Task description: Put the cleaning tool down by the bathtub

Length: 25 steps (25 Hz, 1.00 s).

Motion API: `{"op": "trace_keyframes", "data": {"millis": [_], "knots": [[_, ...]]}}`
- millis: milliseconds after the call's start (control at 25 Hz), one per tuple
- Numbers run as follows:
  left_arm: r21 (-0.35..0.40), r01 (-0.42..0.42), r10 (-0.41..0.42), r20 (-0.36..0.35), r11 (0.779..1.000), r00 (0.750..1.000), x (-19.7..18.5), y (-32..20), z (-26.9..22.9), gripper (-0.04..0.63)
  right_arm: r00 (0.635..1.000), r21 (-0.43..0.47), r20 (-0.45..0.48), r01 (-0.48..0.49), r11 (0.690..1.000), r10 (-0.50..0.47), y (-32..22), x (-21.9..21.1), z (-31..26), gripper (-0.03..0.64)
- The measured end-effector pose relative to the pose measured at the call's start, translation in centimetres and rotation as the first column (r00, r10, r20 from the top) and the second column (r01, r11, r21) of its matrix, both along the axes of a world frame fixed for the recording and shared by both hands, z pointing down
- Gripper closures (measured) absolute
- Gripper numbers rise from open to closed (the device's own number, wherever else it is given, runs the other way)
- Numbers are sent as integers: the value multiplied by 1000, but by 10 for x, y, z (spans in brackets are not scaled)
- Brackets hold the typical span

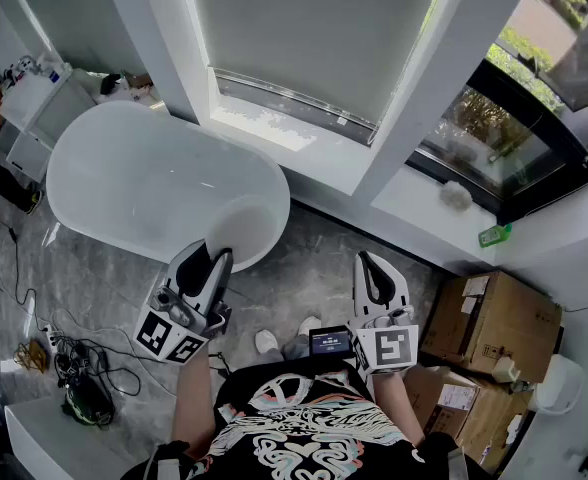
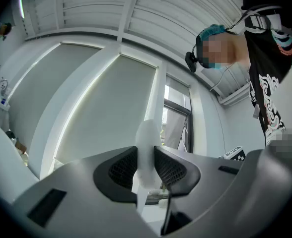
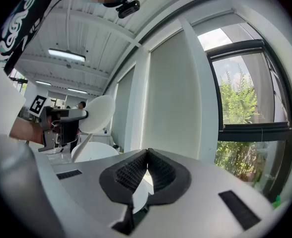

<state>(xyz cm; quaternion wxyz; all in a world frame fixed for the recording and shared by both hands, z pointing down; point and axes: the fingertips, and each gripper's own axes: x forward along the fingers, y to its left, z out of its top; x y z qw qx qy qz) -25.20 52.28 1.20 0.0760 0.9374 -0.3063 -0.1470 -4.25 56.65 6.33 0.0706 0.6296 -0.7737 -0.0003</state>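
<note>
Near right: right gripper (image 1: 366, 260) has its jaws pressed together, nothing between them. Near left: left gripper (image 1: 217, 258) is clamped on the thin handle of the white round-headed cleaning tool (image 2: 147, 135). The tool's head is over the near end of the white oval bathtub (image 1: 114, 158).

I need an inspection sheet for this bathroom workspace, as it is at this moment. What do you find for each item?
Surface: grey marbled floor; no table in view.
Job's things: white bathtub stands on the floor below the window; white cleaning tool is in a grip, not yet put down.
Clutter: cardboard boxes at the right; small green item on the window ledge.
Grippers: left gripper, jaws closed on the cleaning tool; right gripper, jaws together, nothing between them.
Cables: loose cables on the floor at the left.
Surroundings: window blind drawn down; greenery outside the side window.
</note>
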Motion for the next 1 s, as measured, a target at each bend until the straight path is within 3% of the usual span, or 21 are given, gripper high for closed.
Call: {"op": "trace_keyframes", "data": {"millis": [440,760,1000], "knots": [[-3,-4,4,-12,1000,1000,10,-17,4,480,1000,0,11,-17,1000,17,-14,12,4,589],[-6,12,-12,-4,1000,1000,32,-33,8,482,998,37,69,-10,999,8,-25,42,2,589],[33,40,-42,73,999,996,51,-43,9,482,997,19,72,1,1000,-3,-34,63,9,589]]}}
